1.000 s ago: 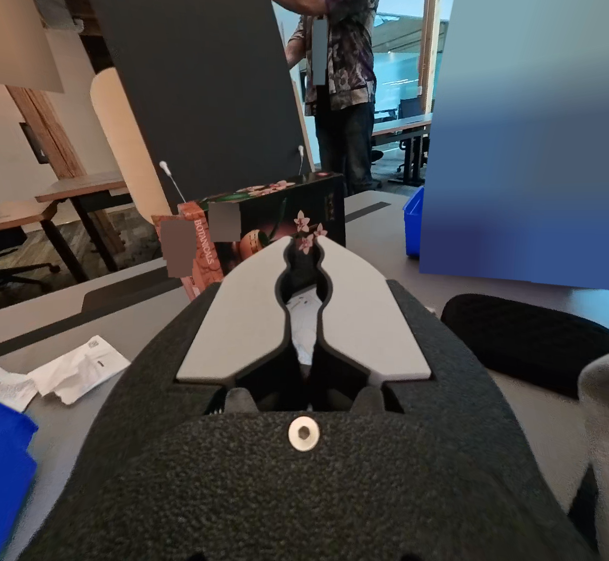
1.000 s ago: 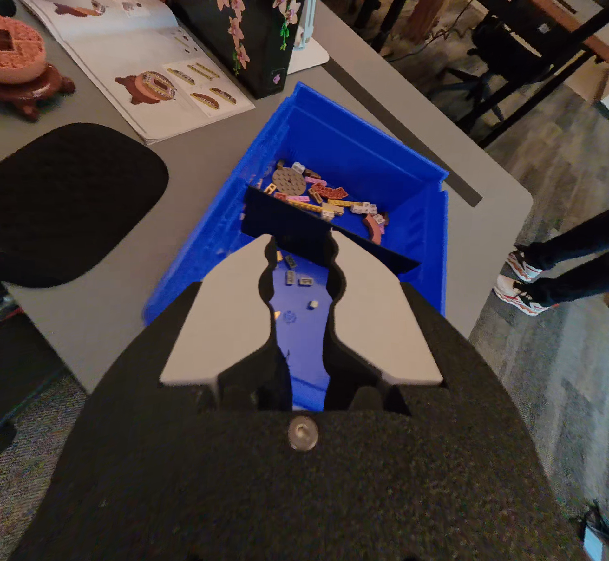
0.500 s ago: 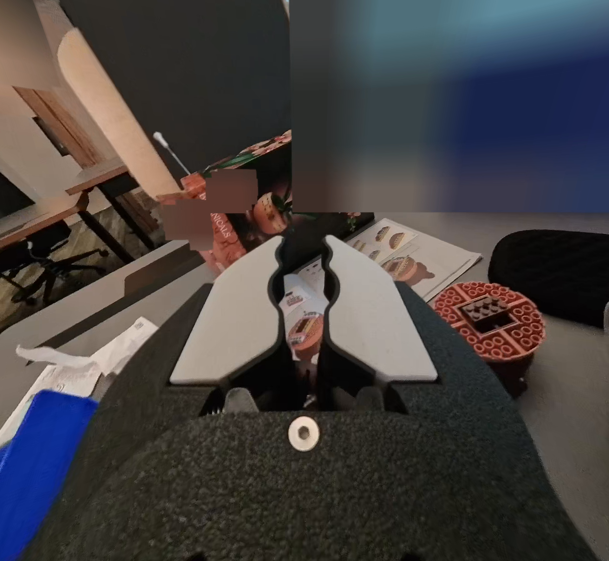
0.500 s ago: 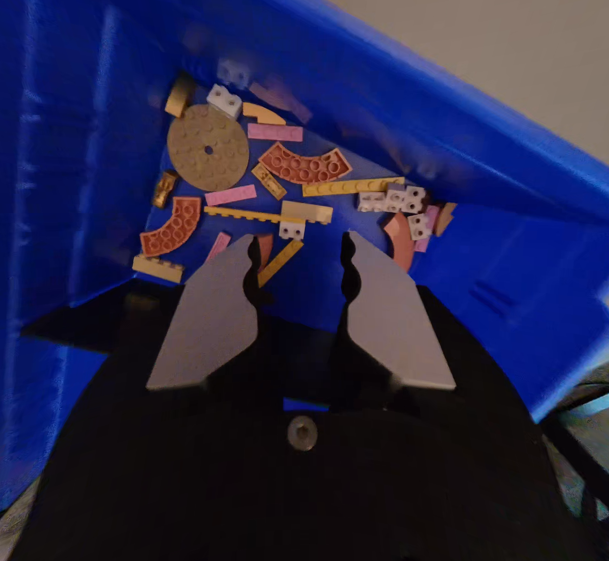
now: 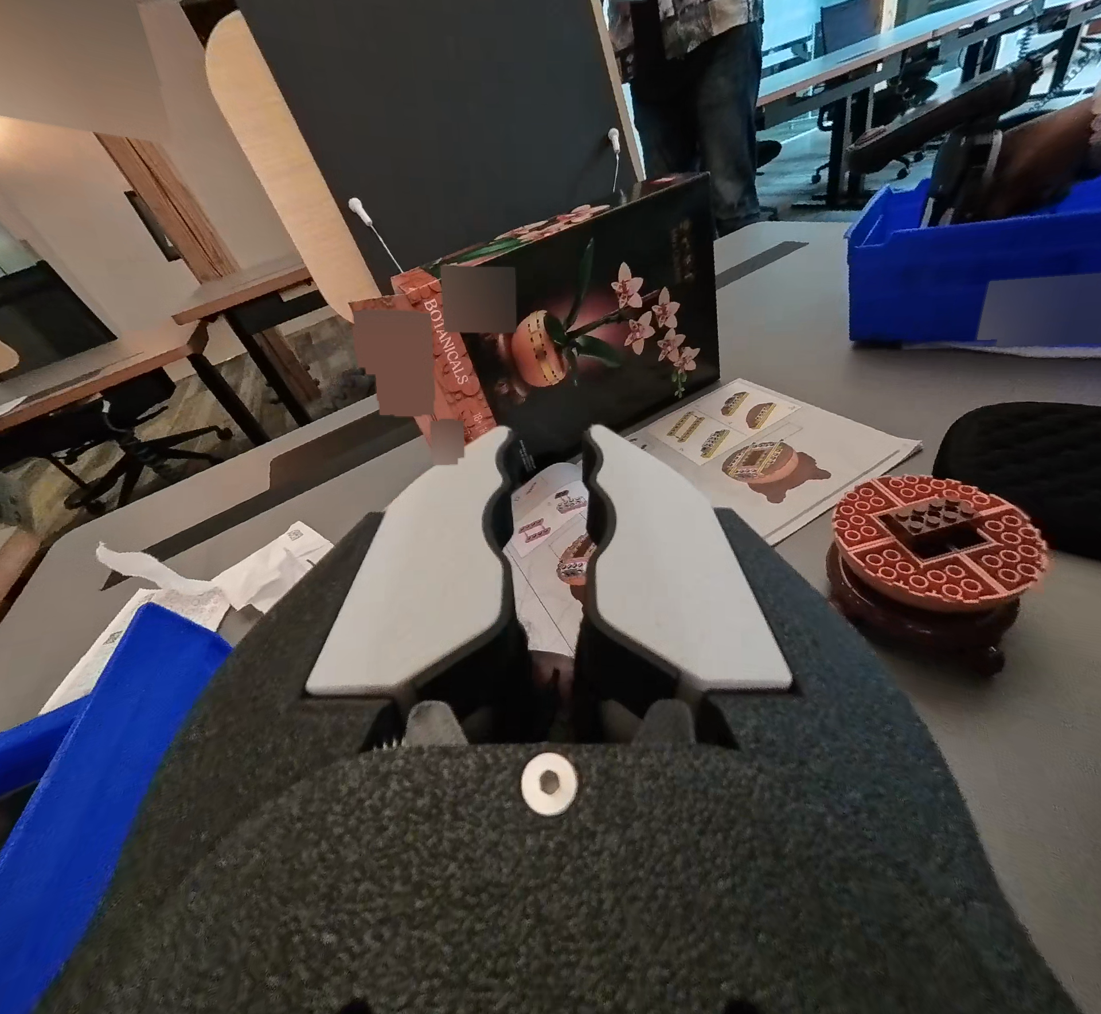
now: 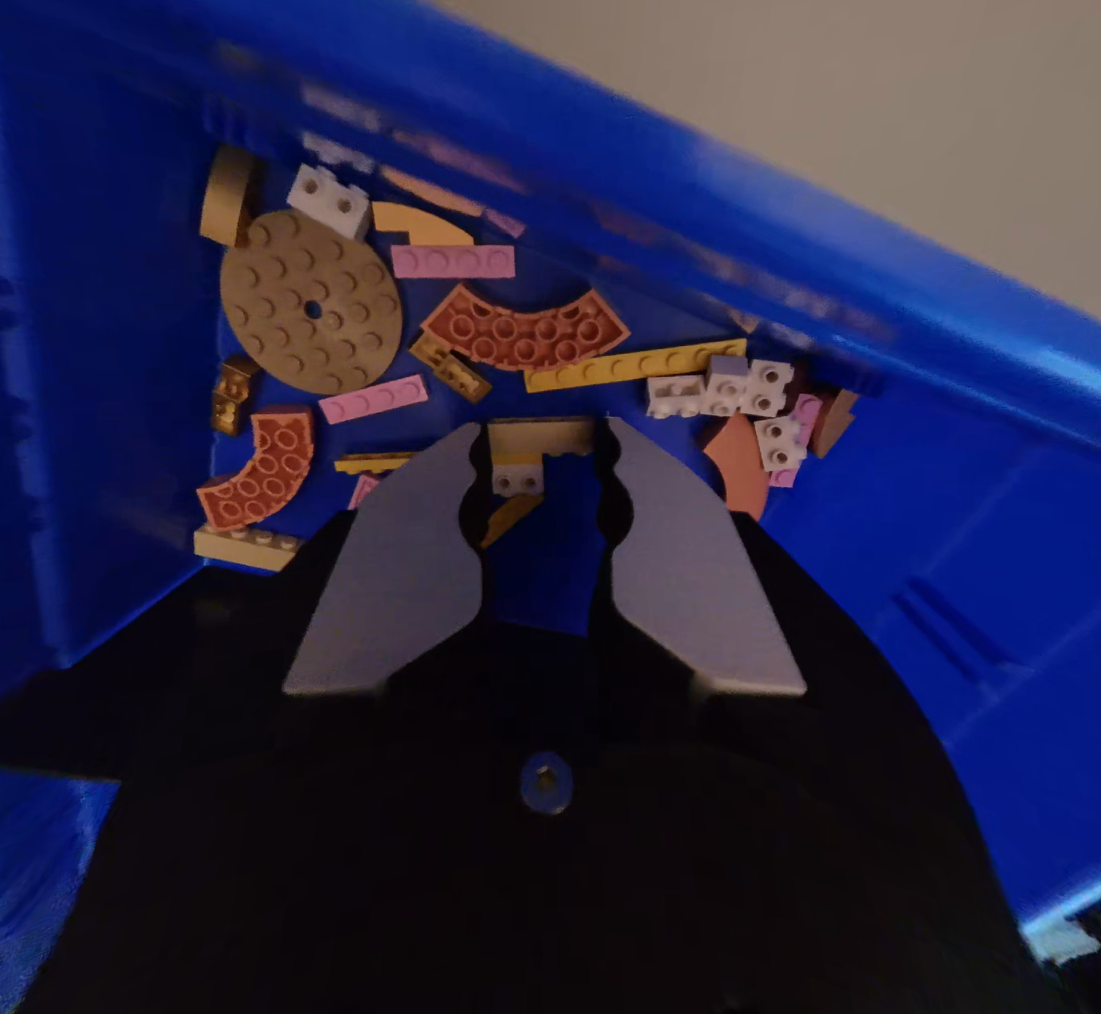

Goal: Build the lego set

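The left gripper [image 5: 548, 440] hovers above the grey tabletop [image 5: 893, 747] with its jaws slightly spread and nothing between them. Past its tips, at 12 o'clock, lies an open instruction booklet [image 5: 774, 449], and behind that stands a dark box with pink flowers printed on it [image 5: 596, 330]. At 3 o'clock sits a round reddish brick base [image 5: 935, 550], with a black pad [image 5: 1025, 449] just beyond it. Crumpled white paper [image 5: 196, 580] lies at 9 o'clock, beside a blue bin corner [image 5: 119, 717].

The right gripper [image 6: 542, 431] reaches down inside a blue bin [image 6: 893, 568] full of loose bricks. Its jaws are spread on either side of a tan brick [image 6: 539, 436]; whether they press on it cannot be told. A round tan plate [image 6: 310, 300] lies at 10 o'clock, a curved reddish brick [image 6: 524, 330] at 12 o'clock, and white bricks [image 6: 727, 390] at 2 o'clock.
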